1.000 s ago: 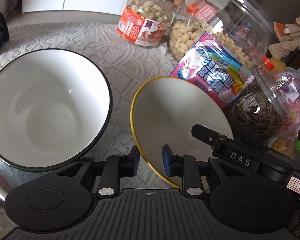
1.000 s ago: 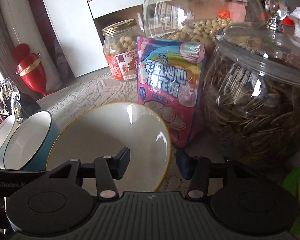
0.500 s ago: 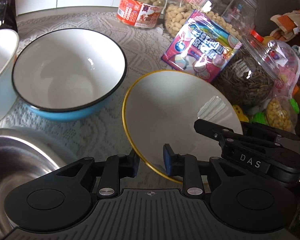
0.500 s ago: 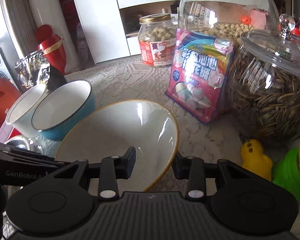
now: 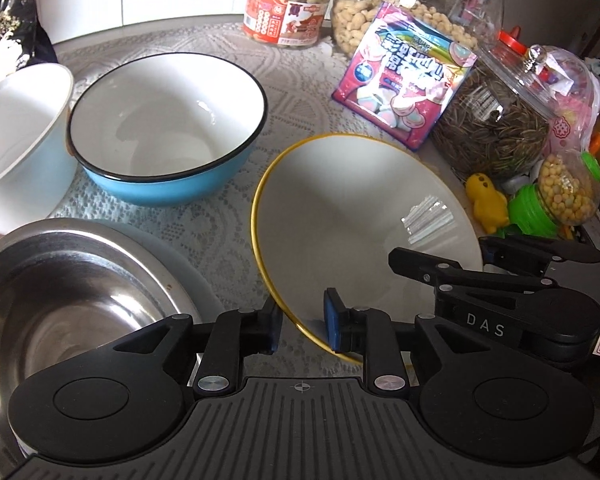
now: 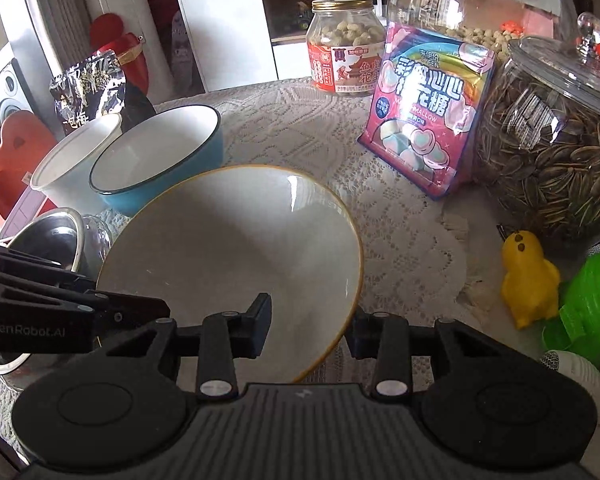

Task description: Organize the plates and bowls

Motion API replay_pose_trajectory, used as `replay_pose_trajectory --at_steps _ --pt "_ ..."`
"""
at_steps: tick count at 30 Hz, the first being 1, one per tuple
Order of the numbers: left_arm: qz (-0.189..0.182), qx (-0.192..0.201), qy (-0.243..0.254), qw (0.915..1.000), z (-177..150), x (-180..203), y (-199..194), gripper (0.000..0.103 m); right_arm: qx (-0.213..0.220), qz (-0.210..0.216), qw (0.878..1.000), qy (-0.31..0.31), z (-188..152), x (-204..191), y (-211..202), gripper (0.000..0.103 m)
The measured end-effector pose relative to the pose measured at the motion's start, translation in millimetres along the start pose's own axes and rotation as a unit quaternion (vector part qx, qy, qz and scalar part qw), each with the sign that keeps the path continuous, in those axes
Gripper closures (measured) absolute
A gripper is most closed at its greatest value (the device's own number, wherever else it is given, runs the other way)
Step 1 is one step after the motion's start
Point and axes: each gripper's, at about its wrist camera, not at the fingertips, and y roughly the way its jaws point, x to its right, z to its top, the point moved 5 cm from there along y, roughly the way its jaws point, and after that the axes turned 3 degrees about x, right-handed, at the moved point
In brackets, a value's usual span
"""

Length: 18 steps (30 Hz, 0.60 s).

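Item: yellow-rimmed bowl [image 5: 352, 216], held tilted over the lace-covered table [image 5: 204, 232], not yet stacked. Left gripper [image 5: 300, 326] had just been closing, jaws astride the near rim and apparently pinching it; right gripper [image 6: 308, 330] likewise clamped the opposite rim. Blue bowl [image 5: 168, 128], white bowl [image 5: 16, 140] and steel bowl [image 5: 60, 300] stood separate. Nesting remained outstanding.
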Motion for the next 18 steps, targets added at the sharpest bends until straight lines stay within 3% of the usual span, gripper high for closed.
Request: replay_pose_trajectory --at_steps 7,11,14,18 --pt "-0.015 0.018 -0.017 0.9996 5 -13 -19 0.079 -0.006 -0.005 1.000 -0.004 7 -1 -7 0.065" --pt "-0.017 0.068 -0.036 0.9969 19 -33 -50 0.080 0.024 -0.022 0.999 -0.012 26 -2 -18 0.063" --pt "0.012 0.110 -0.060 0.9921 35 -59 -71 0.080 0.057 -0.027 0.998 -0.026 49 -9 -24 0.061" --pt "0.071 0.101 -0.086 0.9886 54 -94 -68 0.080 0.045 0.023 0.998 -0.042 79 -38 -8 0.061"
